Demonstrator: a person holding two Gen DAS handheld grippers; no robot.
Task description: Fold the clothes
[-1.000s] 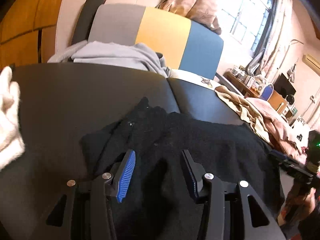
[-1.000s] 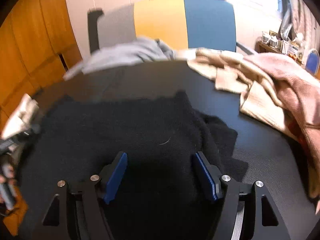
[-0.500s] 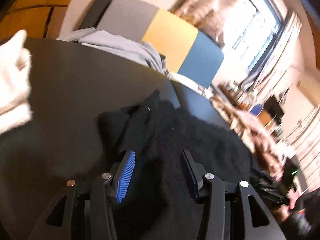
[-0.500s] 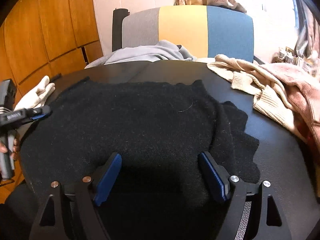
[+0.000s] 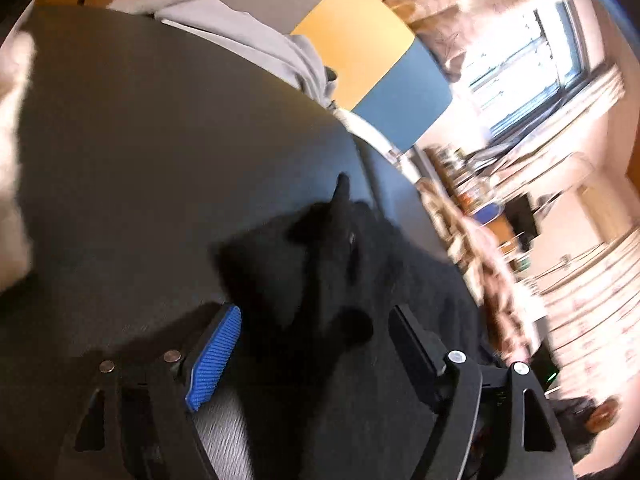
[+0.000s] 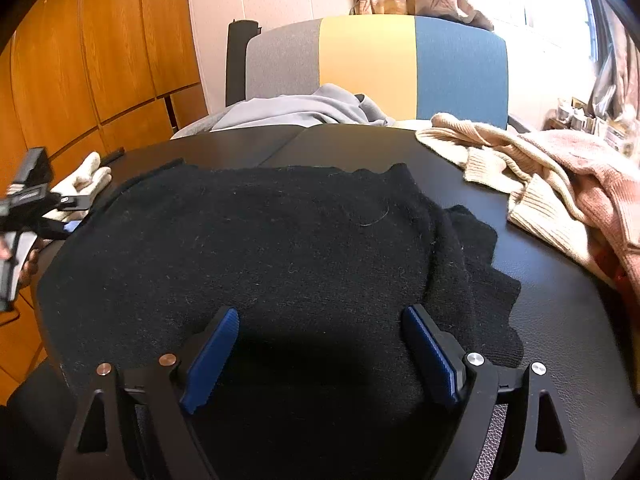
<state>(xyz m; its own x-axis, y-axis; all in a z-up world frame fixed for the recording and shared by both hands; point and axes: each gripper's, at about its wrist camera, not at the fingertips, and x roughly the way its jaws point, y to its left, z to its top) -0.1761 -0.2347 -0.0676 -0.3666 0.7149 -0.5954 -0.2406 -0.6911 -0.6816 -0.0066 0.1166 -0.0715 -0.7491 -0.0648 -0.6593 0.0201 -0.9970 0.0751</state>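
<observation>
A black knit sweater (image 6: 280, 240) lies spread on the black table (image 6: 560, 320), its right side folded over into a ridge. My right gripper (image 6: 320, 314) hovers over the sweater's near edge. Its jaws are opening, with cloth below the gap and no pad pressing on it. My left gripper (image 5: 316, 314) is tilted over the sweater's left part (image 5: 360, 260). Its jaws are opening wide, the blue pads clear of the cloth. In the right wrist view the left gripper (image 6: 28, 208) shows at the far left, held by a hand.
A cream sweater (image 6: 500, 168) and a pink sweater (image 6: 592, 184) are heaped on the table's right side. A grey garment (image 6: 296, 110) lies on the grey, yellow and blue chair (image 6: 400, 64) behind. A white cloth (image 6: 86, 174) sits at the table's left edge.
The left gripper has swung left and rolled, and its jaws have spread much wider. The right gripper's jaws have widened too, and it has sunk a little over the sweater's near edge.
</observation>
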